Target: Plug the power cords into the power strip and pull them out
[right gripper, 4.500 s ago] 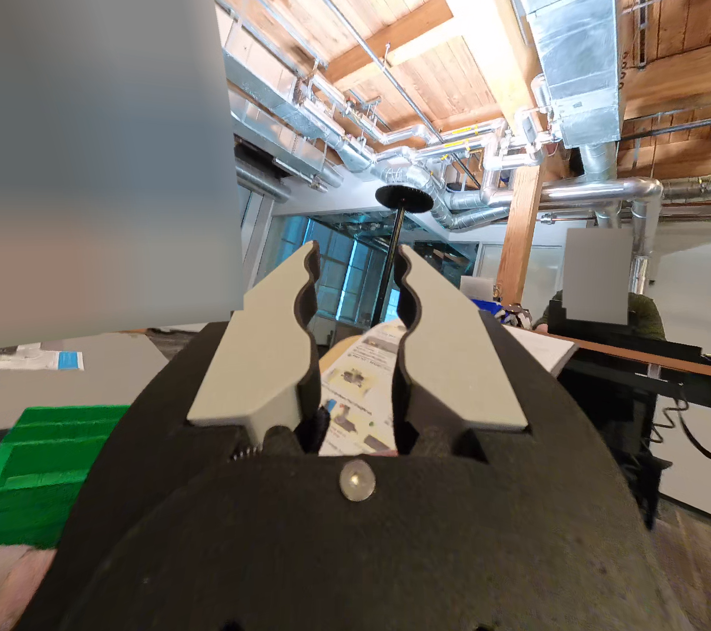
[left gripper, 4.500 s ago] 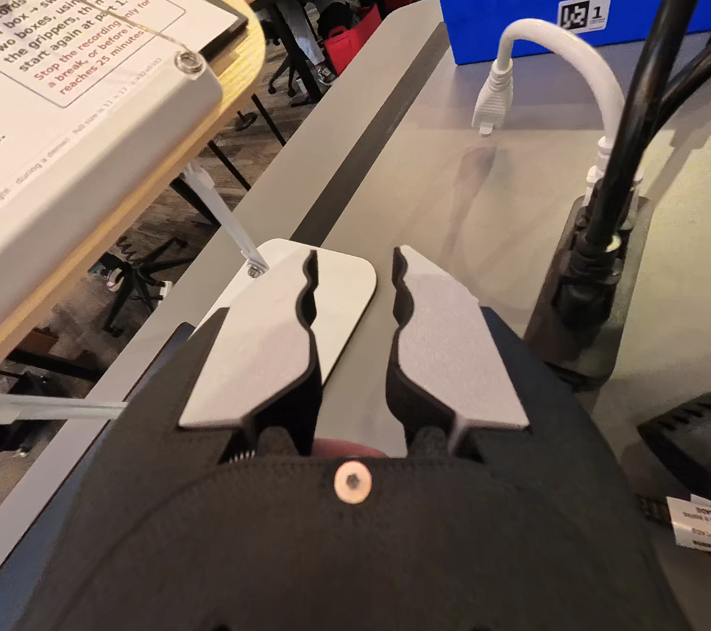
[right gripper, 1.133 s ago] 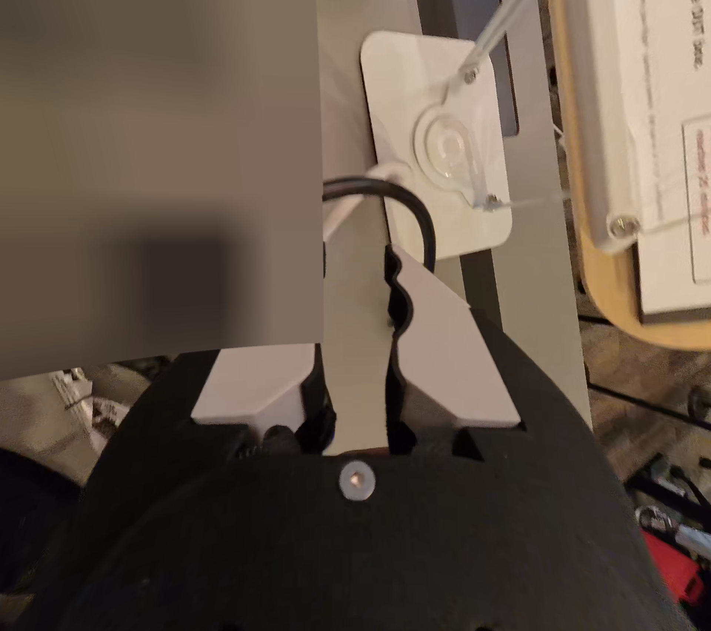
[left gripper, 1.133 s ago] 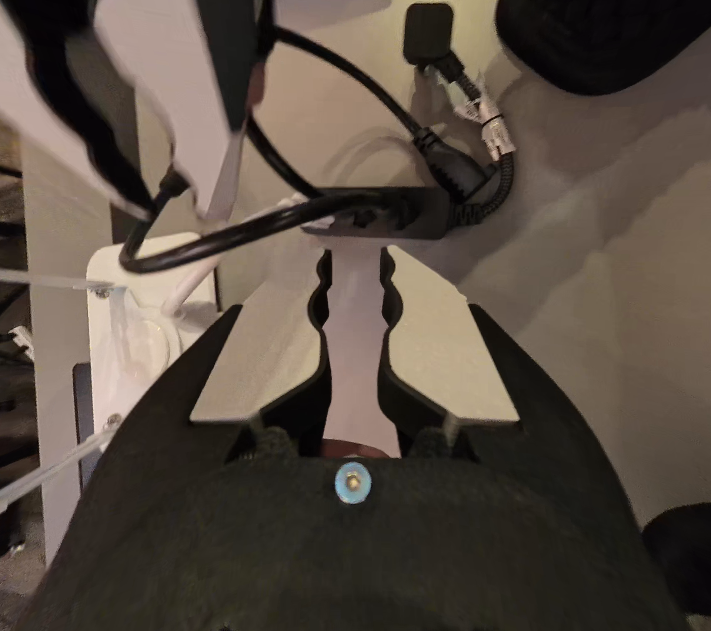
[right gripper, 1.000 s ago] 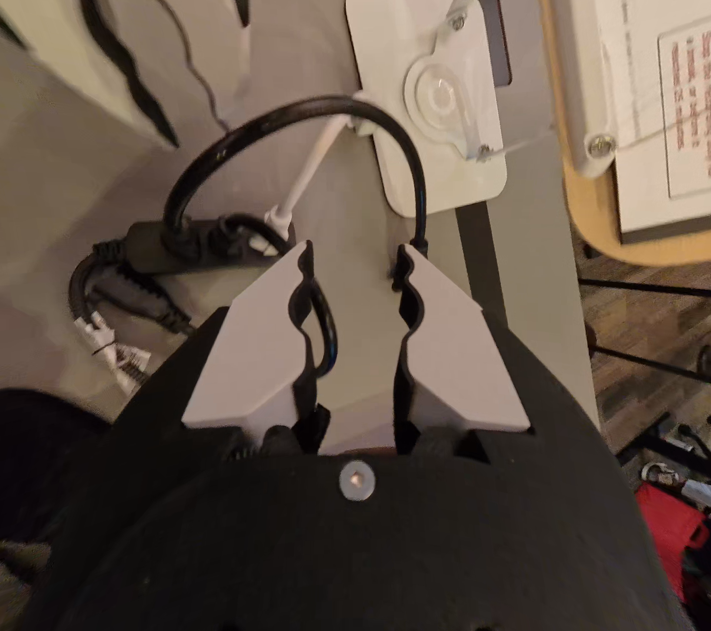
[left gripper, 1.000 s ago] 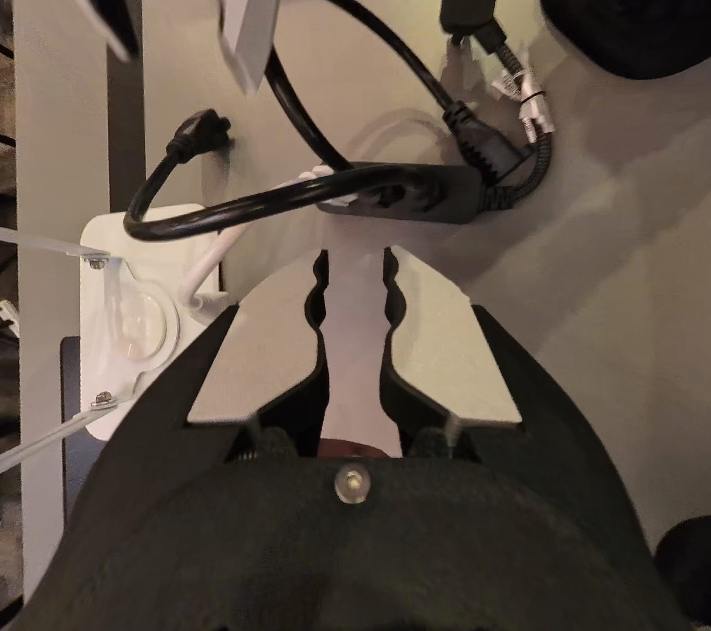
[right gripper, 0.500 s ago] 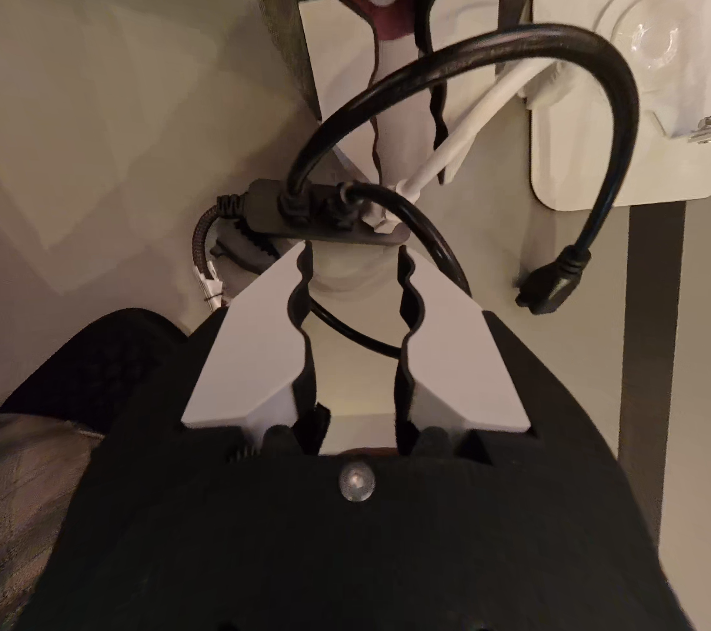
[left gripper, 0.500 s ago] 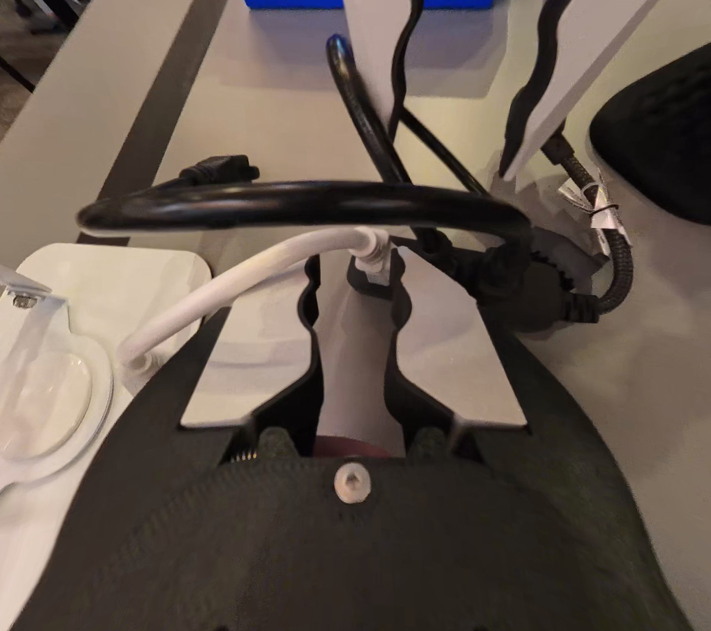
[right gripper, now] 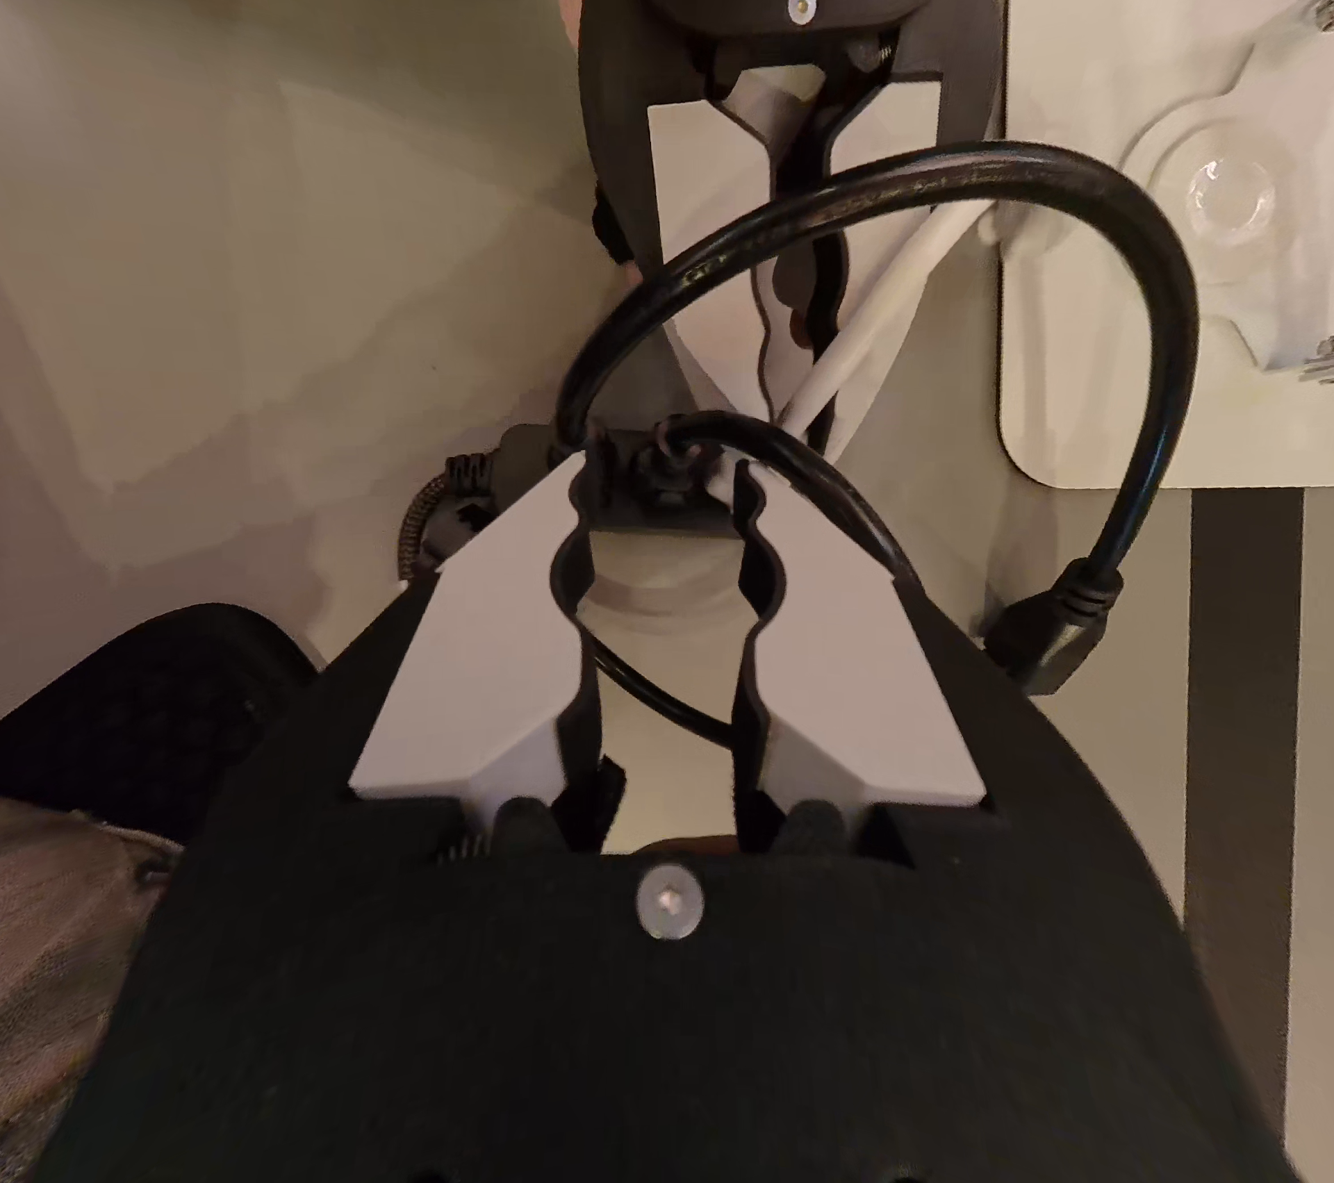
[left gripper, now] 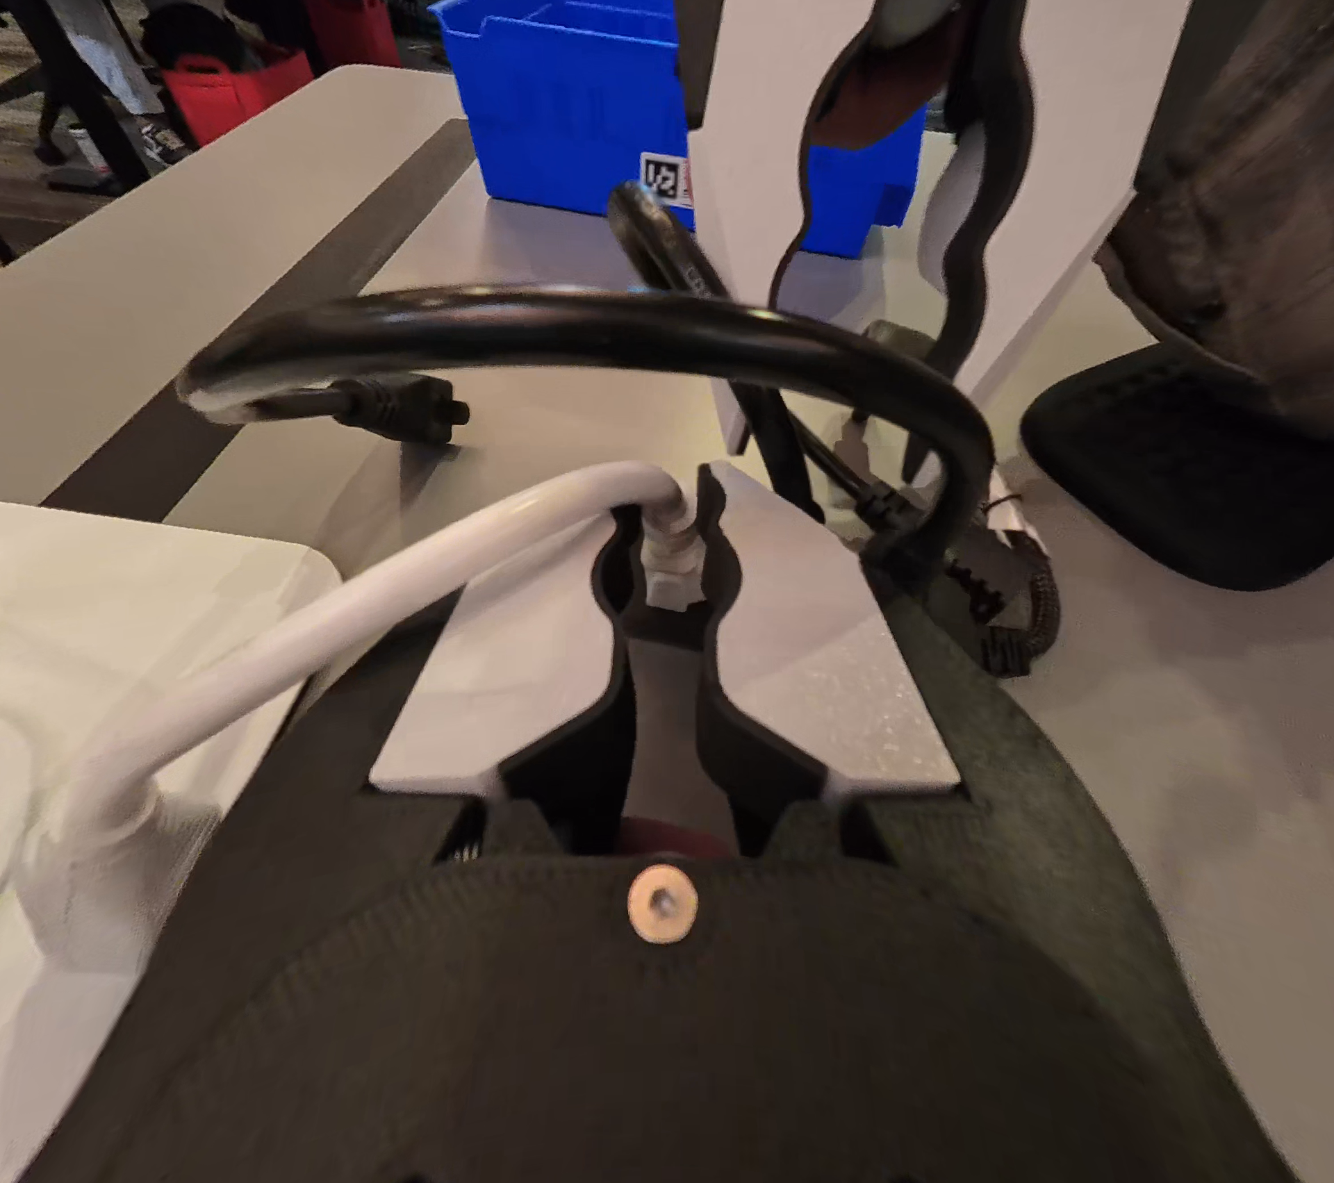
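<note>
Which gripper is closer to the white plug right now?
Left. The left gripper has its fingers on either side of the white plug, while the right gripper is open on the power strip's opposite side.

A white cord (left gripper: 404, 578) and glossy black cords (left gripper: 577, 318) are showing against a grey table (left gripper: 1155, 751); the blue bin (left gripper: 570, 95) is wearing what looks like a black-and-white tag.

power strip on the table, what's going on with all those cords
A person works the black power strip with two tools. The left hand-held gripper has its fingers around the white cord's plug at the strip, seemingly about to pull it. The right hand-held gripper is open, just above the strip, holding nothing. Two black cords are plugged in; the free end of one lies on the table.
</note>
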